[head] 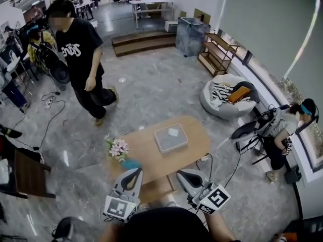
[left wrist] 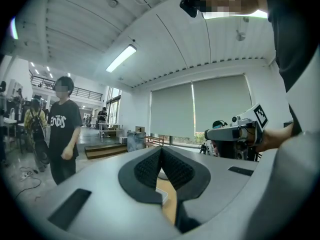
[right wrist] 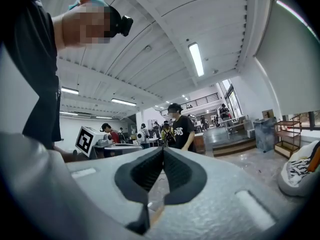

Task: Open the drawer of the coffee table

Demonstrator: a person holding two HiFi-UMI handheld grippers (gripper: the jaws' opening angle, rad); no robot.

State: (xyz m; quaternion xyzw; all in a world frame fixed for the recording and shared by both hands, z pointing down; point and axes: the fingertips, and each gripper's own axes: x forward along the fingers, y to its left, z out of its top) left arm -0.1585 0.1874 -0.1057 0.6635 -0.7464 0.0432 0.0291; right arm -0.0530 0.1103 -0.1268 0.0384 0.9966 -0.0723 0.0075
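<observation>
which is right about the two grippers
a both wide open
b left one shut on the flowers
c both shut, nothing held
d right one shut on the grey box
c: in its own view the left gripper has its pads pressed together with nothing between them, and the right gripper shows the same in its view.

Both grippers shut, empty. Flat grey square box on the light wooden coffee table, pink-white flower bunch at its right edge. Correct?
No: the pink-white flower bunch is at the left edge of the light wooden coffee table, per the head view. Flat grey square box, shut empty left gripper and right gripper: as stated.
</observation>
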